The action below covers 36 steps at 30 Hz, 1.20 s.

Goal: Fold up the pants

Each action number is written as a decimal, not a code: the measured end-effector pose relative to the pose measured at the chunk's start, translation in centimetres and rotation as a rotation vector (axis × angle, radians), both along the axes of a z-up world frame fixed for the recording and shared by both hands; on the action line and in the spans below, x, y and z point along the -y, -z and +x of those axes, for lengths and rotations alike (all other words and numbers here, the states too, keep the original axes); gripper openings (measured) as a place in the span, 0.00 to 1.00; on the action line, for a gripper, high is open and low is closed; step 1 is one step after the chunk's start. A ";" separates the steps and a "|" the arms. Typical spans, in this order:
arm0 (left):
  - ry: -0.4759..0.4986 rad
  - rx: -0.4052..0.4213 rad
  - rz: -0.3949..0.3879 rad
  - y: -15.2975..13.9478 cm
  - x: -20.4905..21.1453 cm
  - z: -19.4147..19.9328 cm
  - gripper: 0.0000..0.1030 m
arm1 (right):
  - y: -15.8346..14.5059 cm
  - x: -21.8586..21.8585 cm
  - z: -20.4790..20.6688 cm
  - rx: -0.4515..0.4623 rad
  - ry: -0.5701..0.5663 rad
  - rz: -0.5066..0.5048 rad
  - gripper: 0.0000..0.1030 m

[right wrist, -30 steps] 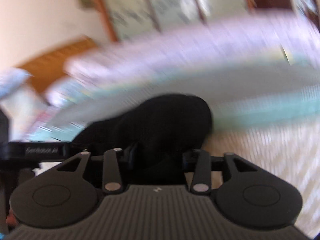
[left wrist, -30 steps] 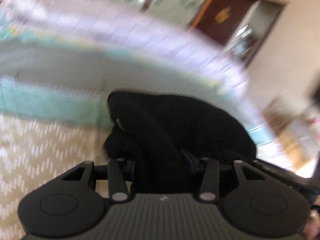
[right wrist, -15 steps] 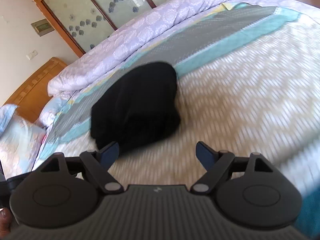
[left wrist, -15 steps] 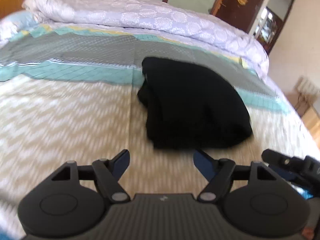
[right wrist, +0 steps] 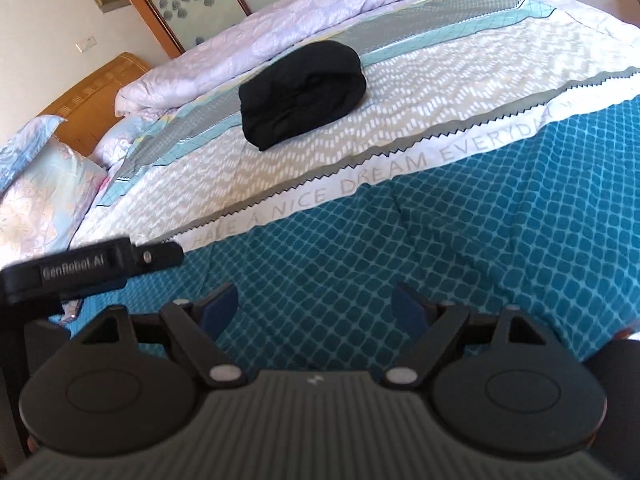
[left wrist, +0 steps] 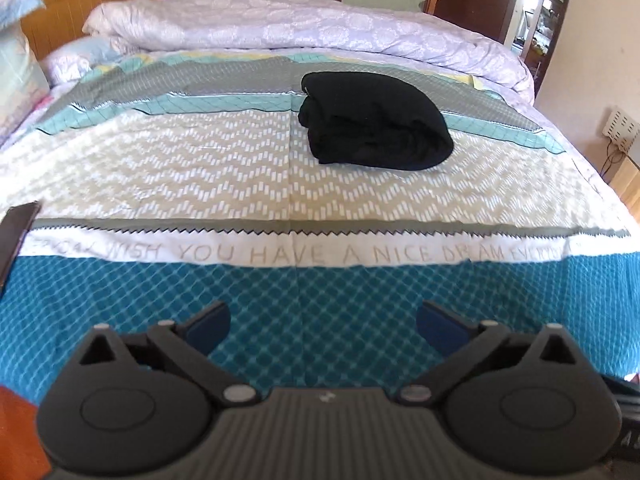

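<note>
In the left wrist view, the fingers of the left gripper [left wrist: 323,322] are seen spread wide and in the act of opening more, and nothing is between them but the blue checked part of the bedspread [left wrist: 320,292]. The pants [left wrist: 374,122] are seen as one black folded bundle, lying on the bed far ahead of the fingers and a little to the right of their middle line. The bundle is well apart from the fingers, beyond the band of printed words. Its long axis is seen to run from the upper left to the lower right, across the line of the fingers. One rolled lilac quilt [left wrist: 304,28] is seen behind the bundle.

In the right wrist view, the fingers of the right gripper [right wrist: 316,308] are also held wide, and only bedspread is seen between them. The same single bundle of pants [right wrist: 302,94] lies far ahead and slightly to the left of the fingers. The side of the left gripper [right wrist: 92,266] is seen at the left, near the right fingers.

It is judged that both hands are about equally far from the pants and that the folding looks finished. Counted: one bundle, one quilt, two grippers.
</note>
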<state>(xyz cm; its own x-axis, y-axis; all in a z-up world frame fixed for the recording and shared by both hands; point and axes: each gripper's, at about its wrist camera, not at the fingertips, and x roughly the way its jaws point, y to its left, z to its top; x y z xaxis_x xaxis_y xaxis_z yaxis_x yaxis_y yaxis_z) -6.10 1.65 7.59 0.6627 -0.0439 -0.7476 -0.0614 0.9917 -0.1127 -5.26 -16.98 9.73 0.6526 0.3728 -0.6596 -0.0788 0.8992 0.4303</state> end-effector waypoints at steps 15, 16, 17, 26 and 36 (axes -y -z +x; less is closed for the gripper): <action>-0.127 -0.034 0.078 0.7 -0.9 -0.6 1.00 | 0.0 -0.9 -0.3 -0.007 -0.001 -0.012 0.85; -0.131 -0.037 0.088 0.8 -0.9 -0.5 1.00 | 0.0 -0.6 -0.2 -0.005 0.012 -0.004 0.85; -0.127 -0.037 0.097 0.9 -0.8 -0.4 1.00 | 0.1 -0.2 -0.1 -0.004 0.019 0.004 0.85; -0.091 -0.019 0.175 1.6 0.2 0.0 1.00 | 1.3 0.0 0.6 -0.049 0.037 -0.006 0.86; -0.044 -0.060 0.173 3.1 0.9 0.3 1.00 | 1.7 -0.1 0.9 -0.074 0.047 -0.022 0.87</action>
<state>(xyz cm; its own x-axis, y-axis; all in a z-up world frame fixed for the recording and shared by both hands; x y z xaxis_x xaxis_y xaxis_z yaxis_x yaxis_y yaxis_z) -5.76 0.79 4.51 0.6148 0.1170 -0.7800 -0.1069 0.9922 0.0646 -4.36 -16.87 8.05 0.6181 0.3276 -0.7146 -0.0045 0.9105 0.4135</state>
